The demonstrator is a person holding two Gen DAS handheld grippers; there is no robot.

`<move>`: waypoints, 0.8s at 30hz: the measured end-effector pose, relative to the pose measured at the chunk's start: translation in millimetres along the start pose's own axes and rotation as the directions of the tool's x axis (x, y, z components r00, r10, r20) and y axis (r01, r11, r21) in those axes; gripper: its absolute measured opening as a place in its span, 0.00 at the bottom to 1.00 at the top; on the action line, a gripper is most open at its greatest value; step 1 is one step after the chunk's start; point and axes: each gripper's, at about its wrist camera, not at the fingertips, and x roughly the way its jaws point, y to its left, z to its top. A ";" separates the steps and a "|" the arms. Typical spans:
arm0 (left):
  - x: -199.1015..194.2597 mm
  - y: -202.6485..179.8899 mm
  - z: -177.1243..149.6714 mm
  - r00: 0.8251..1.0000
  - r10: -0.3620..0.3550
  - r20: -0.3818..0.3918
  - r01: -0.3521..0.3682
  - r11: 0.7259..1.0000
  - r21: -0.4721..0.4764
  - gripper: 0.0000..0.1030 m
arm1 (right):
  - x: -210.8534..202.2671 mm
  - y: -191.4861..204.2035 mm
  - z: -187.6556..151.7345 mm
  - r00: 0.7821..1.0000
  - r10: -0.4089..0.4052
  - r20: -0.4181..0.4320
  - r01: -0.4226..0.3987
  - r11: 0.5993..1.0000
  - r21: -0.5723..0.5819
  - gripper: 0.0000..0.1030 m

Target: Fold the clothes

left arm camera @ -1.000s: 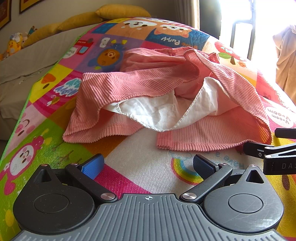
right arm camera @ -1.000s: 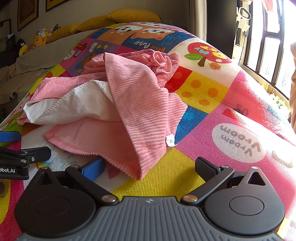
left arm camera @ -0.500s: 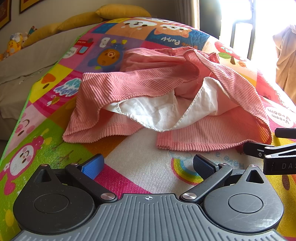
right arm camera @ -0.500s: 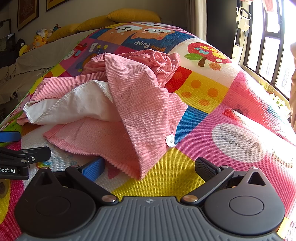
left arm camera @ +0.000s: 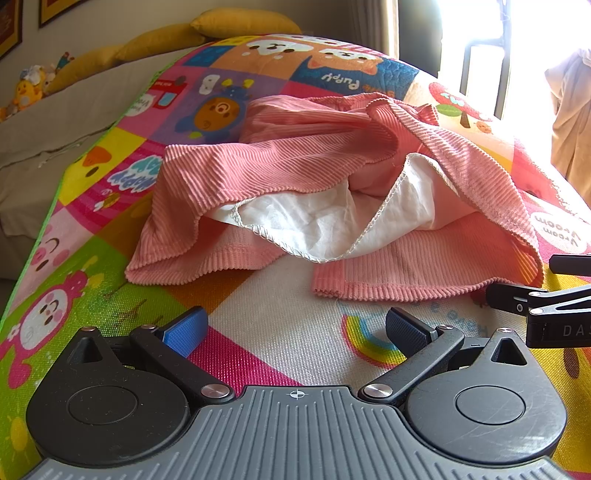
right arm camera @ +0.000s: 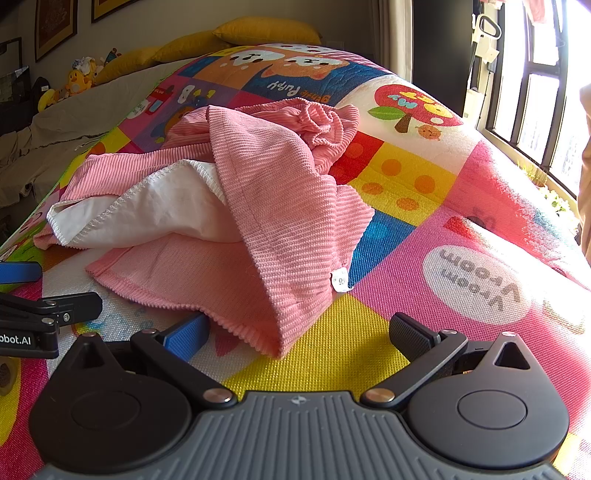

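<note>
Left wrist view: the left tongs stand with jaws wide apart and nothing between them, low over a colourful cartoon play mat spread on a bed. The pink ribbed garment lies crumpled in the middle of the mat, just beyond the fingertips and apart from them. Its white lining is turned out and exposed along the near edge, between two pink hem sections. A rainbow print shows on the mat between the jaws. Part of the right tongs enters at the right edge, just beside the garment's near right hem. Yellow pillows rest at the far end of the bed. Right wrist view: the right tongs are likewise spread open and empty. The garment's near corner hangs down between the fingers, close to the blue left pad; contact cannot be determined. A small white tag sits on the garment's right edge. The left tongs show at the left edge, near the garment's hem. A window is on the right, and plush toys sit far left.
</note>
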 end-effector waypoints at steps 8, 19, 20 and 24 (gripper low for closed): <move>0.6 -0.7 -0.1 1.000 0.000 0.000 0.000 1.000 -0.002 1.00 | 0.0 0.0 0.0 1.000 0.000 0.000 0.000 1.000 0.000 1.00; 0.8 -0.2 0.2 1.000 0.000 -0.001 0.000 1.000 -0.002 1.00 | 0.2 0.2 -0.1 1.000 0.000 0.000 0.000 1.000 0.000 1.00; 0.8 -0.1 0.2 1.000 0.000 -0.001 0.000 1.000 -0.002 1.00 | 0.2 0.1 -0.1 1.000 0.000 0.000 0.000 1.000 0.000 1.00; 0.7 -0.1 0.2 1.000 0.000 -0.001 0.000 1.000 -0.003 1.00 | 0.3 0.1 -0.1 1.000 0.000 0.000 0.000 1.000 0.000 1.00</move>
